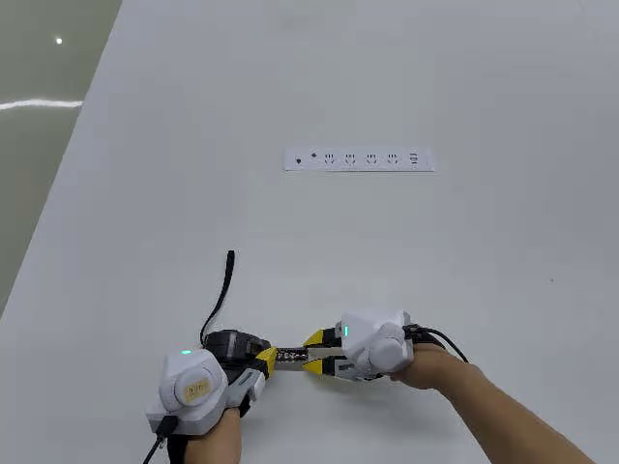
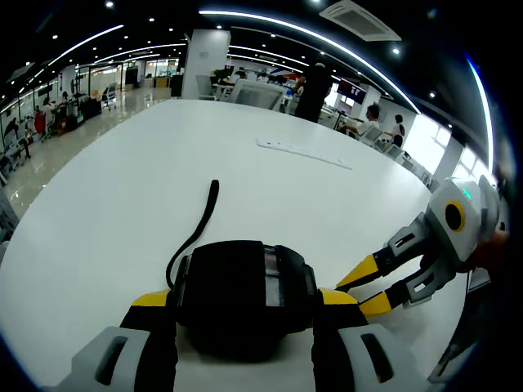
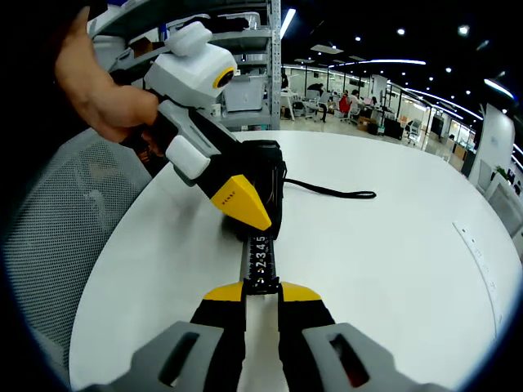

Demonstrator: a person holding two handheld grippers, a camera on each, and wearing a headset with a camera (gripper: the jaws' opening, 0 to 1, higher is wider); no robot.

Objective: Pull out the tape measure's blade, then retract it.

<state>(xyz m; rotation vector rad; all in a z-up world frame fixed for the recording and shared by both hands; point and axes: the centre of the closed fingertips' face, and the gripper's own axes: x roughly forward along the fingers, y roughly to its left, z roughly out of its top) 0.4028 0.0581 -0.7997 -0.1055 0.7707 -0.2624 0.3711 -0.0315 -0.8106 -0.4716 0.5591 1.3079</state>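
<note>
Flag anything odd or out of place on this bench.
Nothing stands out. The left gripper grips the tape measure, the right gripper pinches its short, straight blade, the strap lies loose, and the power strip lies flat.

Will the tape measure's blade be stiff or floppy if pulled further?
The short numbered blade runs straight between the black tape measure case and the right gripper, so probably stiff now. Thin and narrow, it likely sags when longer.
</note>
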